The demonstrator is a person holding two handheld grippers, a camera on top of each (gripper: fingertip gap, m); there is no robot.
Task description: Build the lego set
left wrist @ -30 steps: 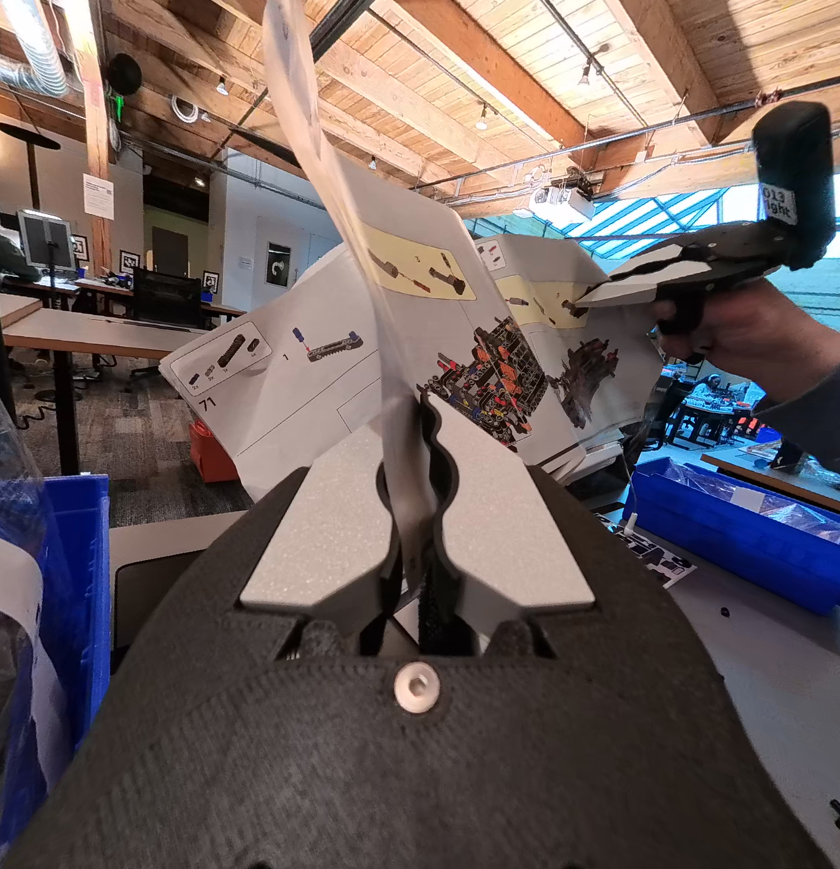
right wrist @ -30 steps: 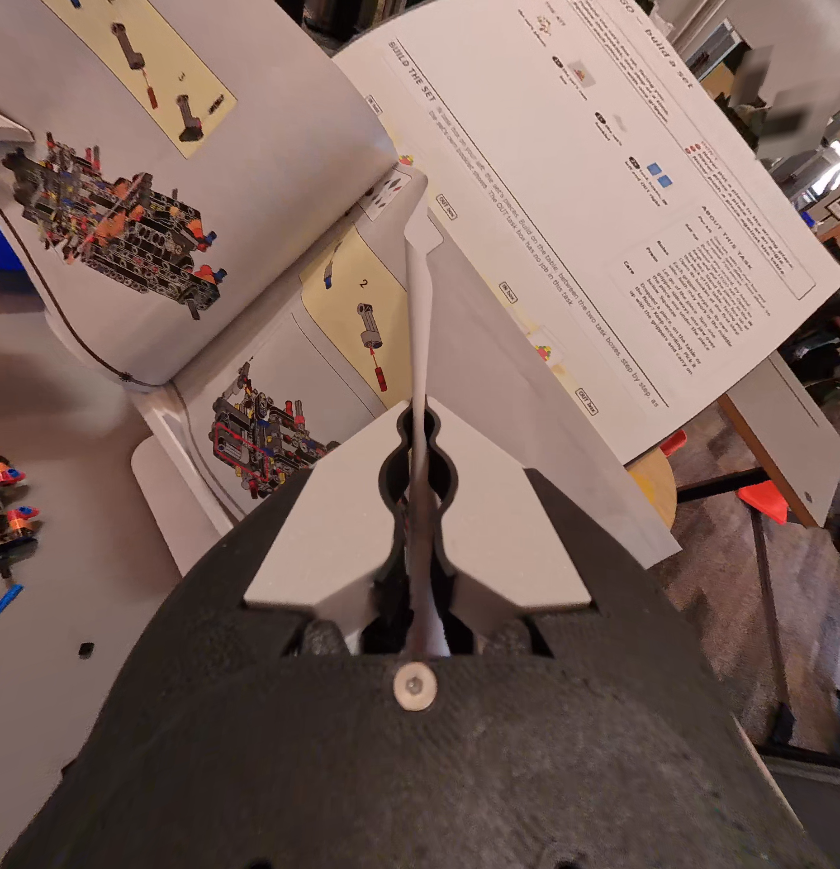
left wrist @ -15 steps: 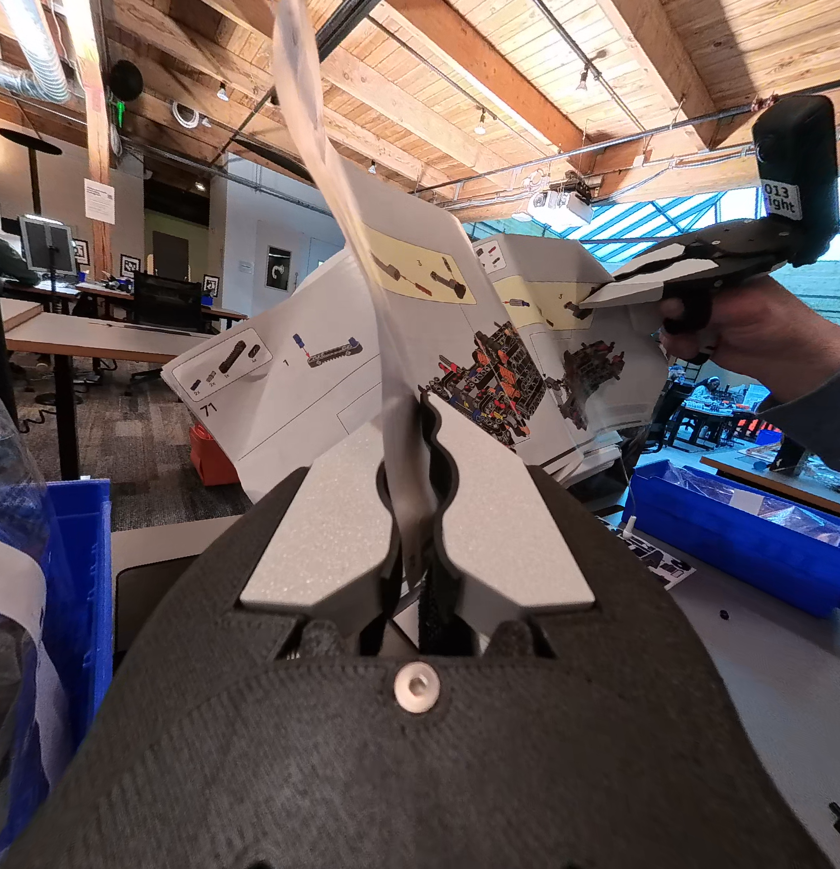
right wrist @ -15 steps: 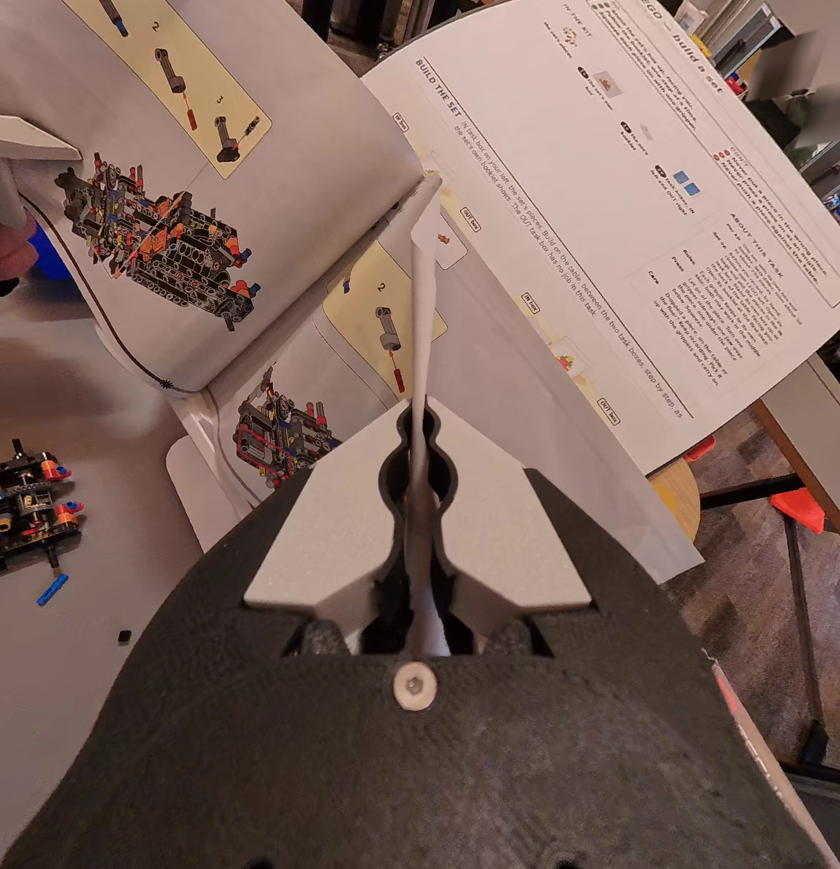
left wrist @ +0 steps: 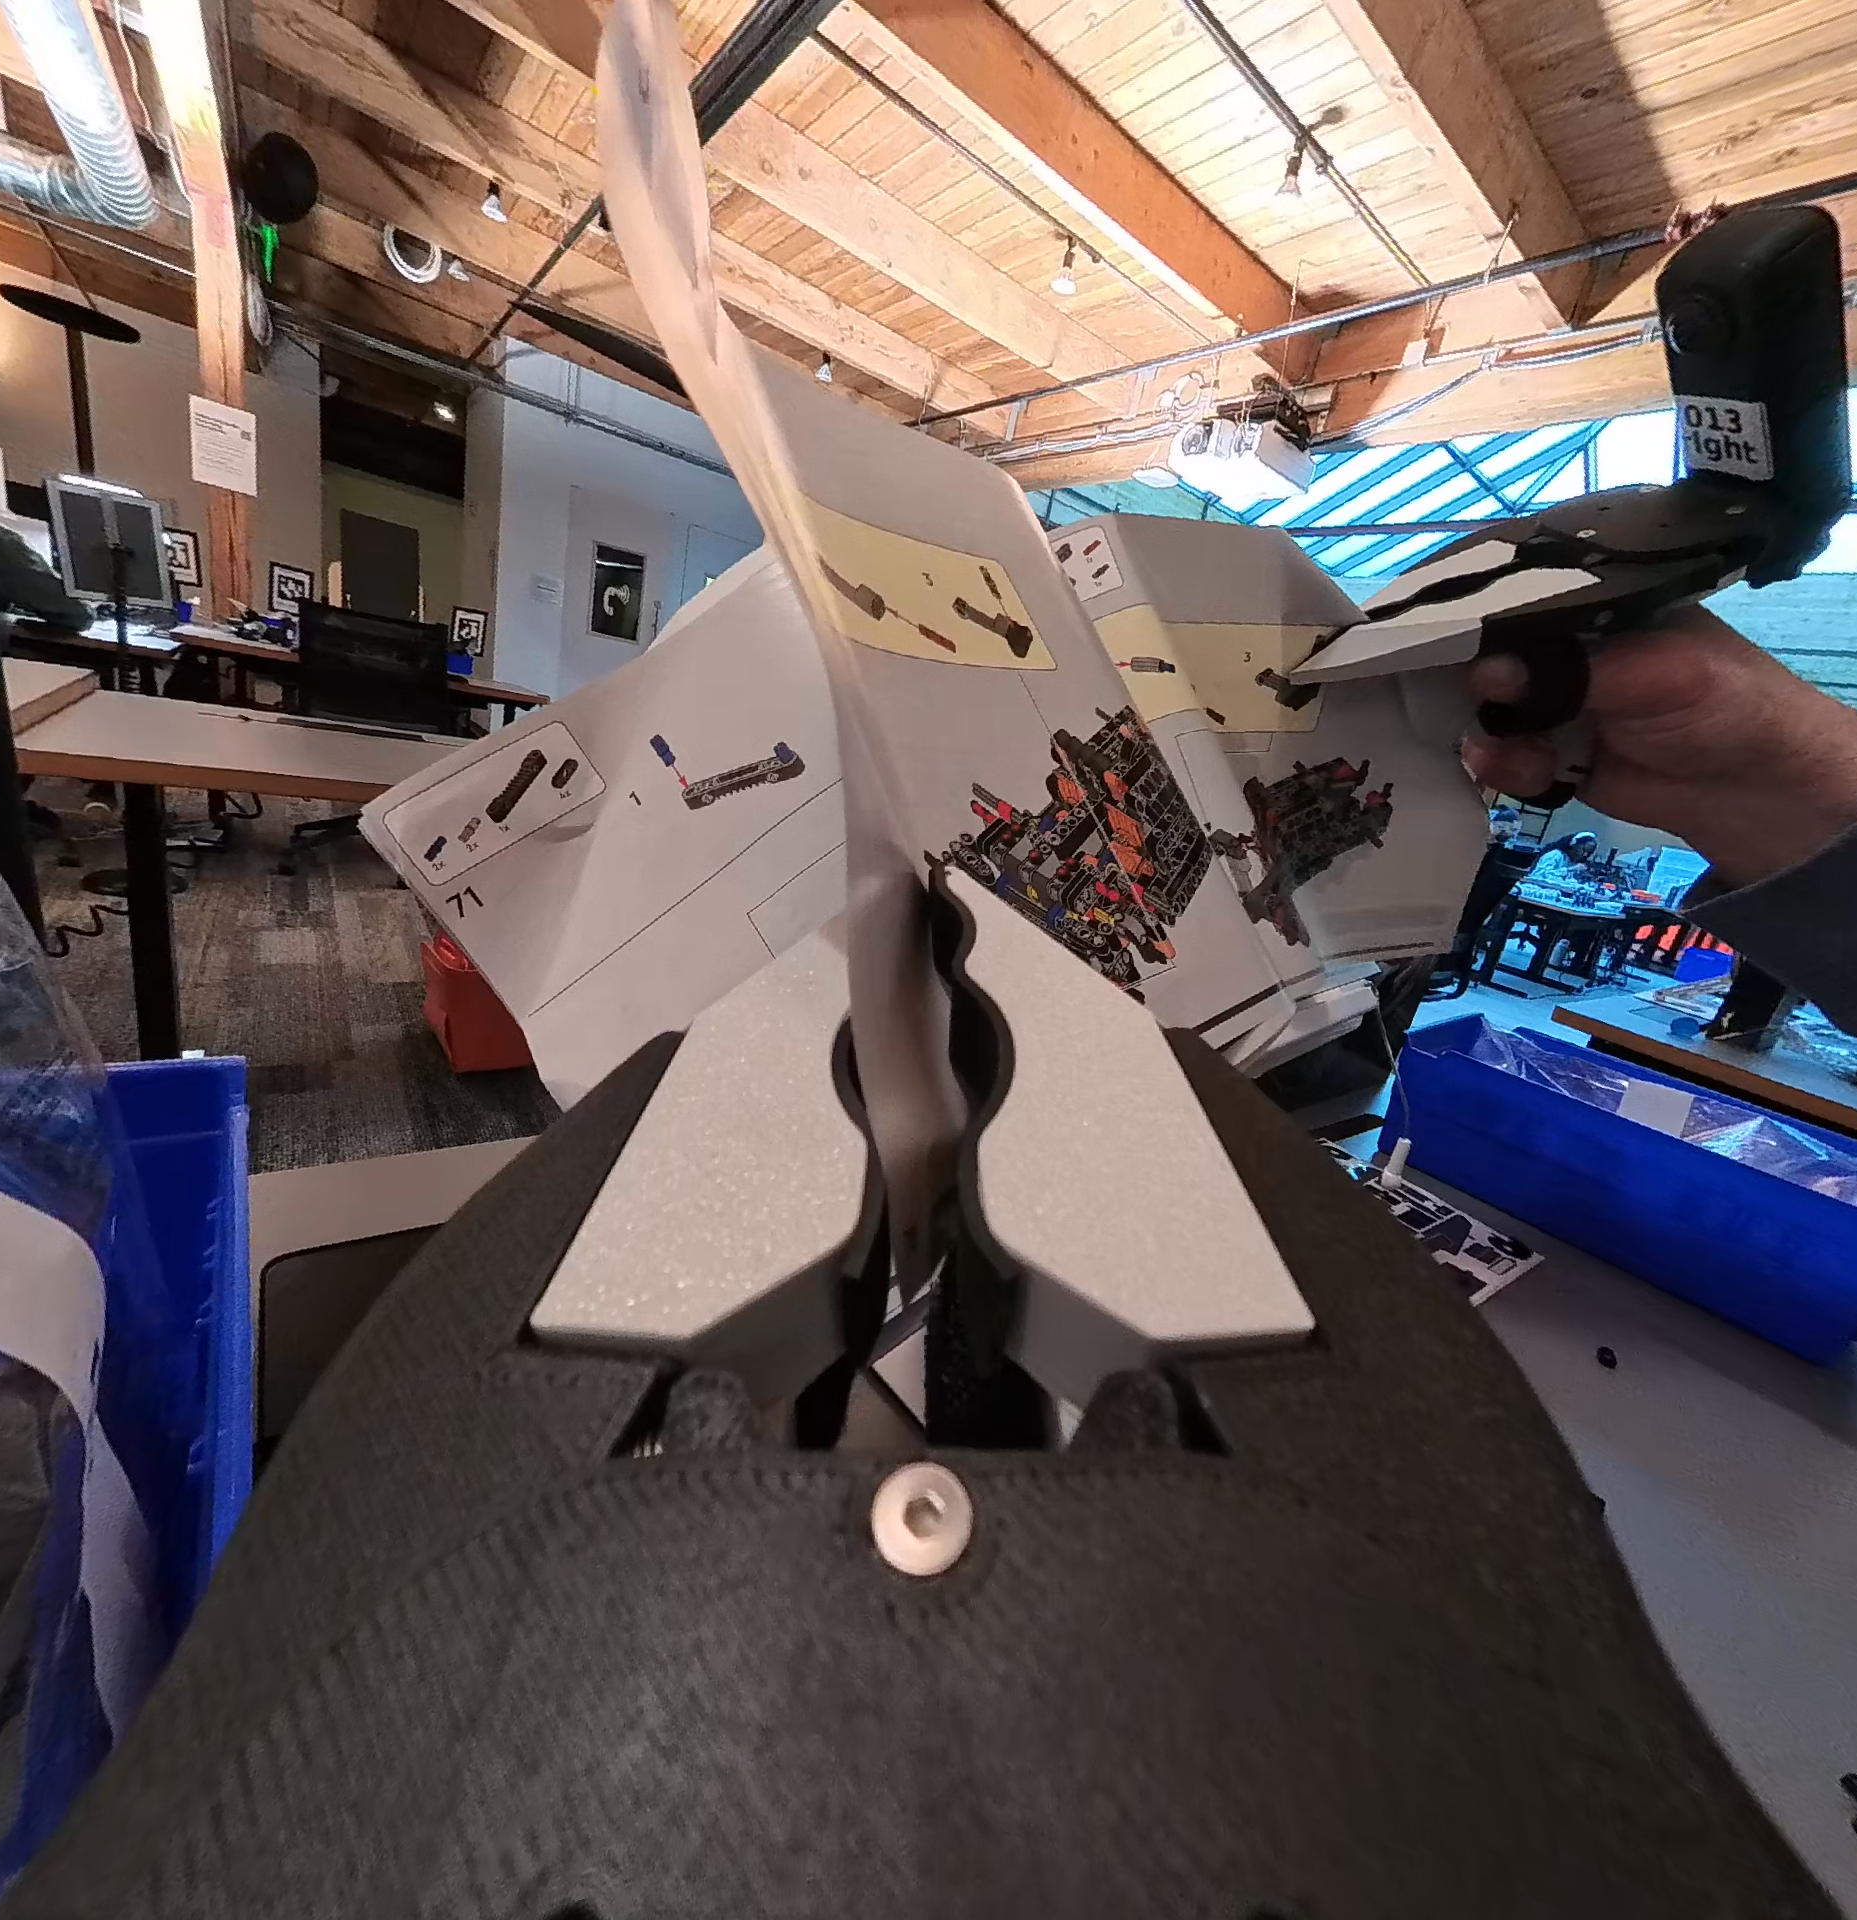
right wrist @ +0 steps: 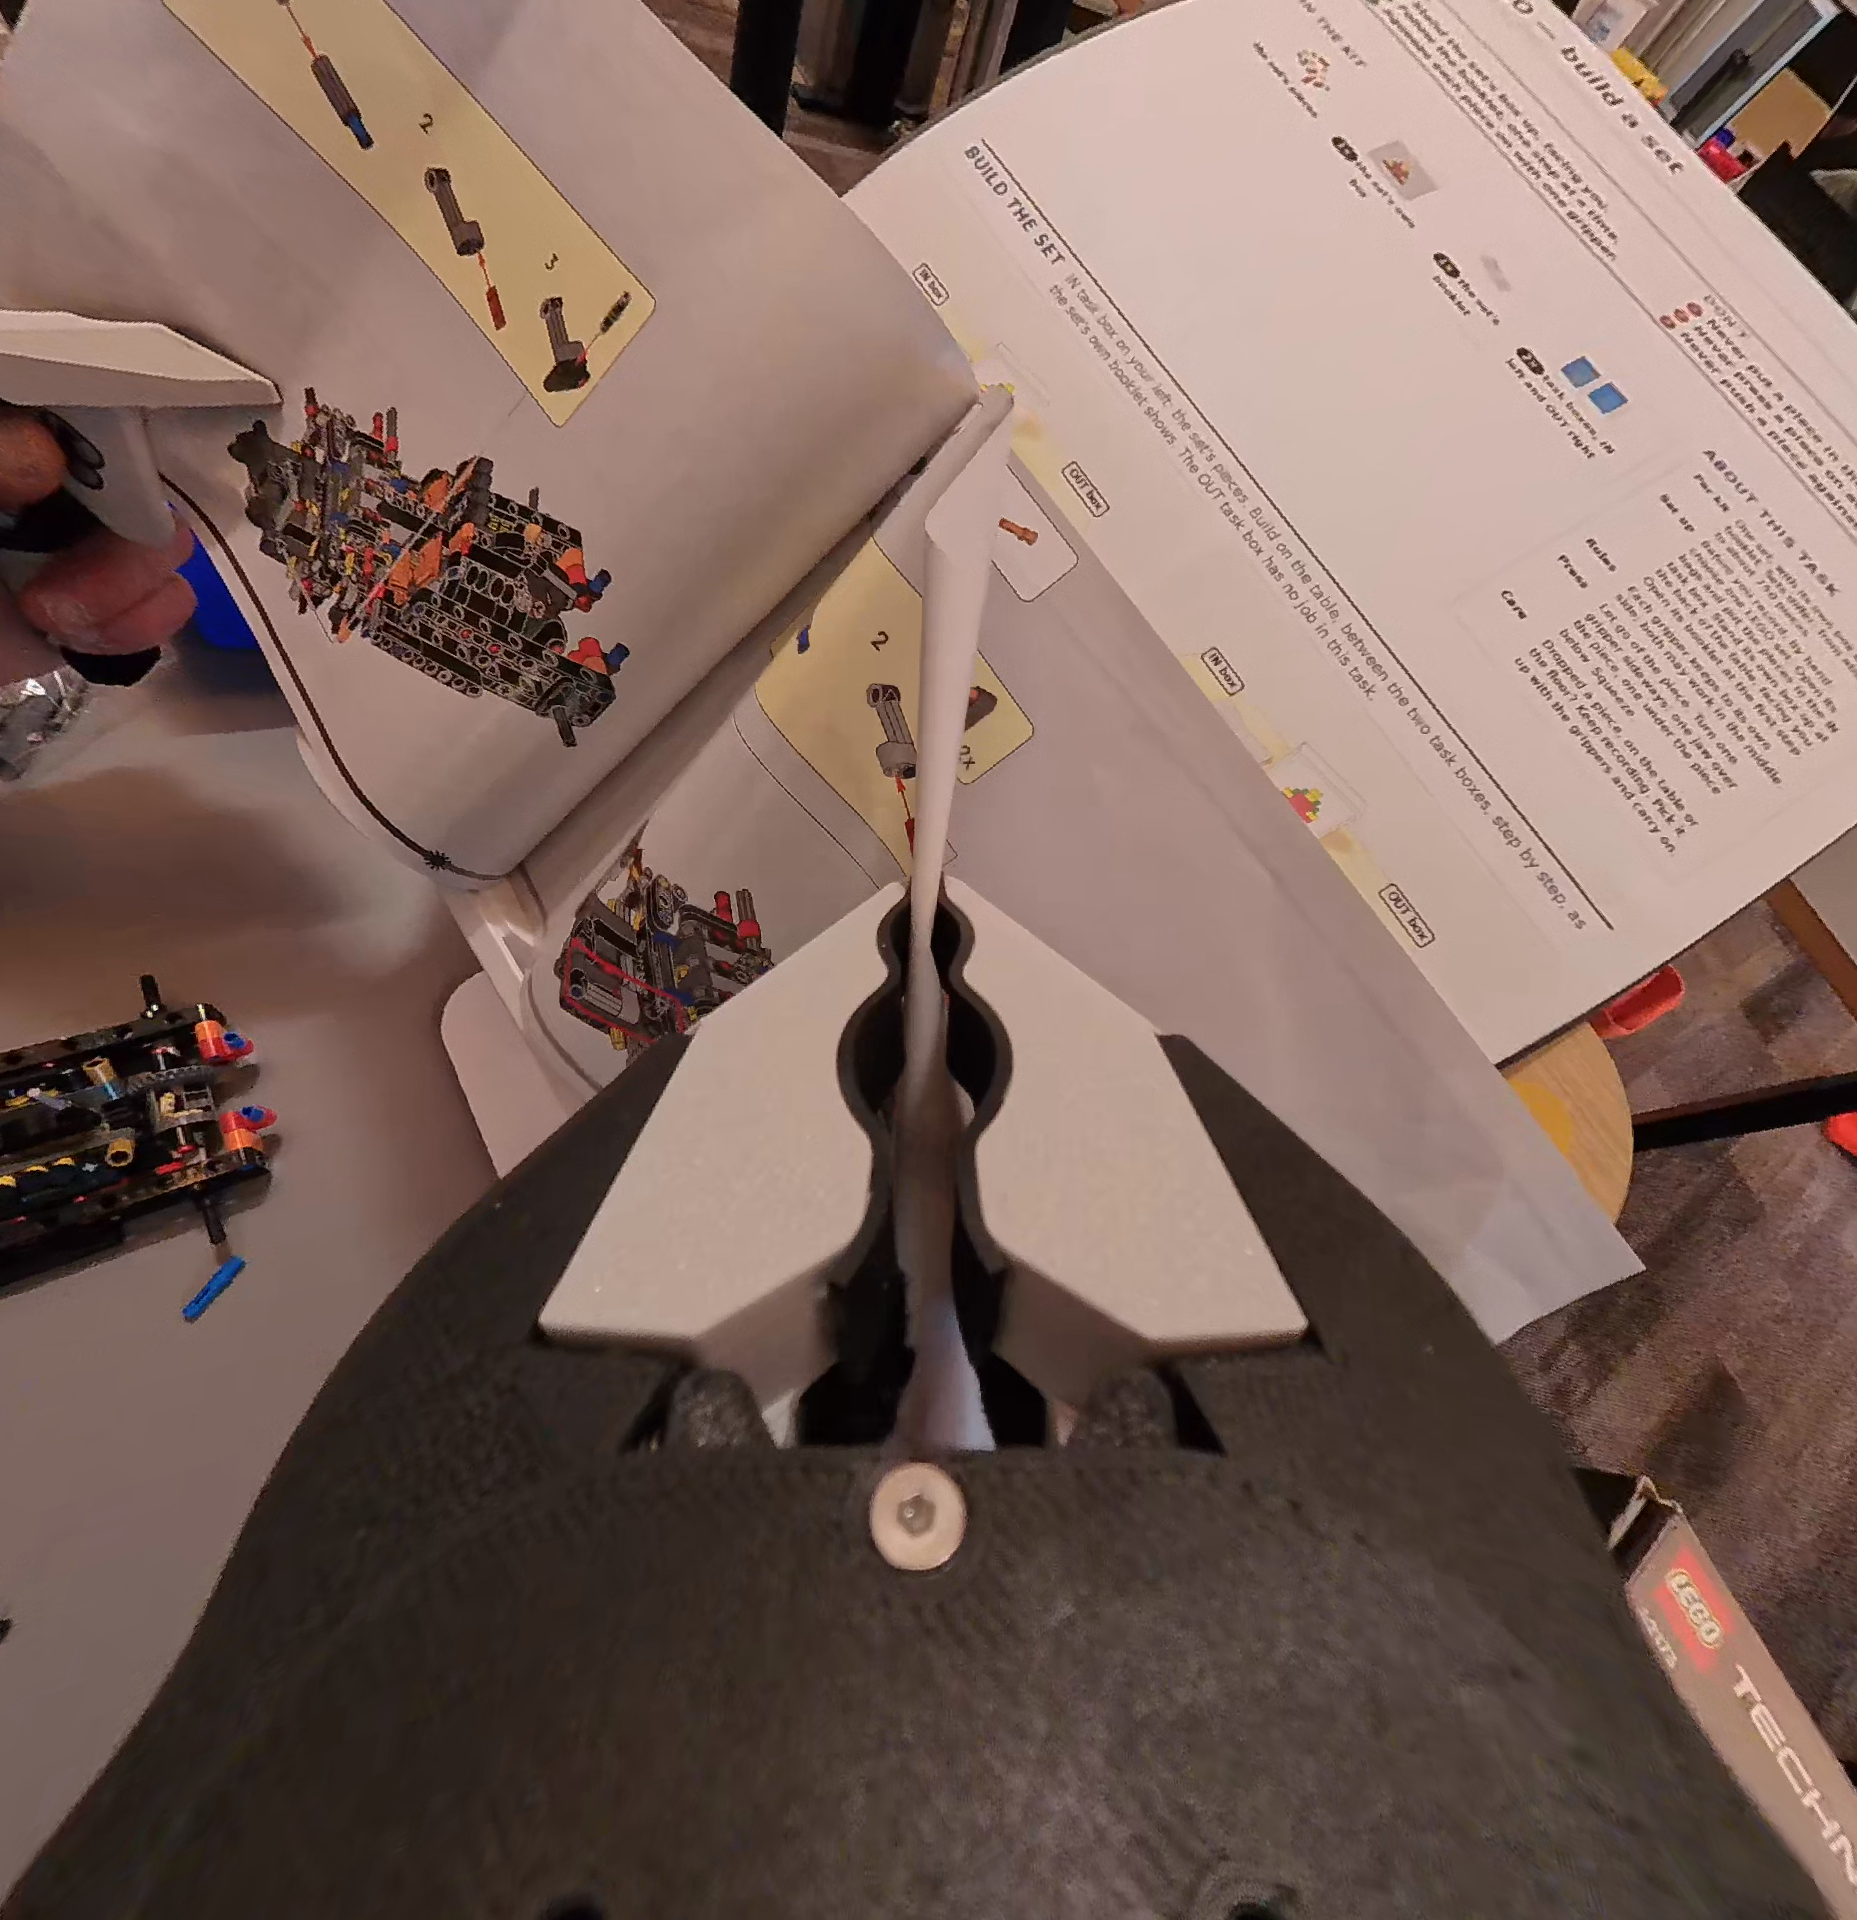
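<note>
Up off the grey tabletop, between both grippers, hangs the white paper instruction booklet with printed build diagrams, open and curling.

Left gripper: clenched on 1 page of the booklet, page edge-on, bowing up and out of frame top. Right gripper: clenched on another thin page, edge-on, running up toward the spine. In the left wrist view the right gripper shows at upper right, tips pinching the far page edge, a hand on its grip. In the right wrist view the left gripper's pale finger sits at the left edge on a curled page.

Partly built black lego chassis with orange, blue and yellow parts: flat on the tabletop, left of the booklet, apart from it. Small blue pin lies just below it, loose.

White printed instruction sheet: behind the booklet, tilted.

Blue plastic bin: on the table at right, clear bags inside. 2nd blue plastic bin at the left edge, near the camera. Lego box corner at lower right of the right wrist view.
</note>
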